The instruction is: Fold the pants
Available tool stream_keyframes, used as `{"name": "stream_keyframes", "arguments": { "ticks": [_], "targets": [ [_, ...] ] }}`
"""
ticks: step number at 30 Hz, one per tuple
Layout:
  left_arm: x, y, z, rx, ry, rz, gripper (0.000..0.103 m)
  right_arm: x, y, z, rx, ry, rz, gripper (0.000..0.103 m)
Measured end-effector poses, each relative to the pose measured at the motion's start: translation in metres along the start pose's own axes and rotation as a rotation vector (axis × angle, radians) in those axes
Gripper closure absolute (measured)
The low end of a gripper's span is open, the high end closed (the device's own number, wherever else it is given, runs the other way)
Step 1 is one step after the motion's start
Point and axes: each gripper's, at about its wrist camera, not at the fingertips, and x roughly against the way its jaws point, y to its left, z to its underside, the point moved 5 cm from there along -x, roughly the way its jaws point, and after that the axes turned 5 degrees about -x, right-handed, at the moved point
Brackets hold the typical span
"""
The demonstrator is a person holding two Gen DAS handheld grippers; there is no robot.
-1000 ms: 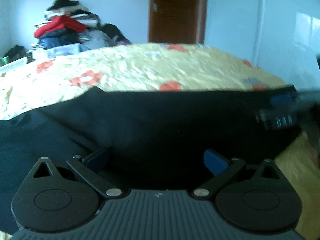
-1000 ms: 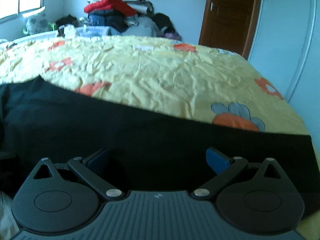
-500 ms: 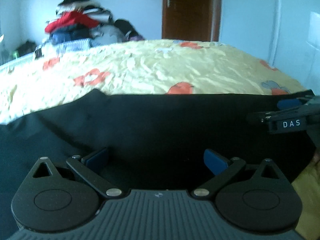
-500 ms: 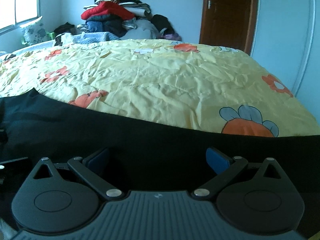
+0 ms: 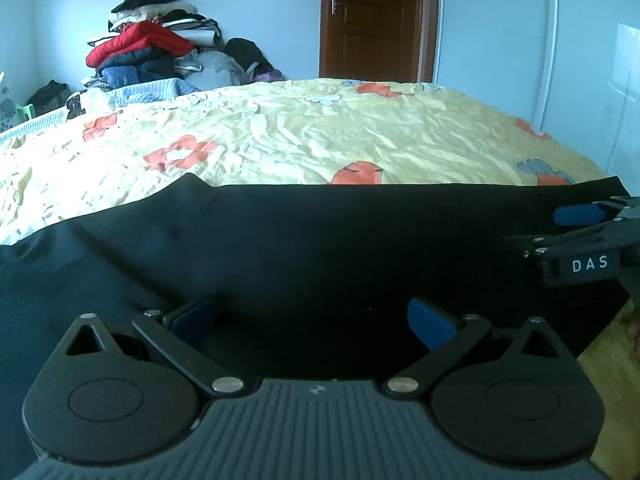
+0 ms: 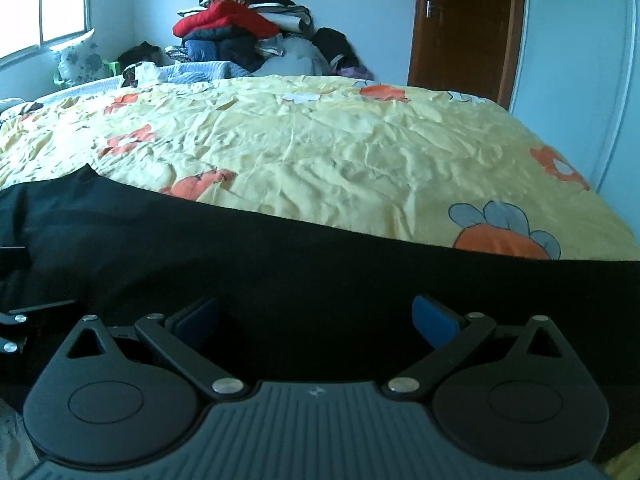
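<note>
Black pants (image 5: 320,240) lie spread flat across the near edge of the bed, running left to right; the same pants (image 6: 280,272) fill the lower half of the right wrist view. My left gripper (image 5: 312,320) hovers low over the middle of the cloth, open, its blue pads wide apart with nothing pinched. Toward the pants' right end my right gripper (image 6: 316,320) is also open over the cloth. In the left wrist view the right gripper (image 5: 560,226) enters from the right edge, over the right end of the pants.
A yellow floral bedspread (image 5: 320,136) stretches beyond the pants. A pile of clothes (image 5: 156,52) sits at the far left corner. A brown door (image 5: 372,20) and a white wardrobe (image 5: 520,40) stand behind. A window (image 6: 40,4) is at the left.
Both grippers stayed open. The right one swung and levelled over the pants' right end, then settled; its blur in the left view is gone. The left one shifted only slightly.
</note>
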Motion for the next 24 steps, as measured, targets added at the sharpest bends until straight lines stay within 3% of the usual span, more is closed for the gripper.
{"name": "stream_keyframes", "arguments": {
  "ticks": [15, 18, 21, 24],
  "targets": [
    [0.000, 0.000, 0.000, 0.004, 0.001, -0.001, 0.000, 0.002, -0.002, 0.000, -0.004, 0.010, -0.009, 0.000],
    [0.000, 0.001, -0.001, 0.010, -0.001, 0.003, 0.000, 0.013, -0.006, -0.002, -0.038, 0.005, 0.041, 0.000],
    [-0.001, 0.002, -0.002, 0.007, 0.000, 0.000, 0.000, 0.007, -0.002, 0.003, 0.012, 0.047, 0.043, 0.000],
    [-0.001, 0.002, -0.002, 0.005, 0.000, -0.001, 0.000, 0.001, 0.000, 0.000, 0.026, 0.010, 0.015, 0.000]
  ]
}}
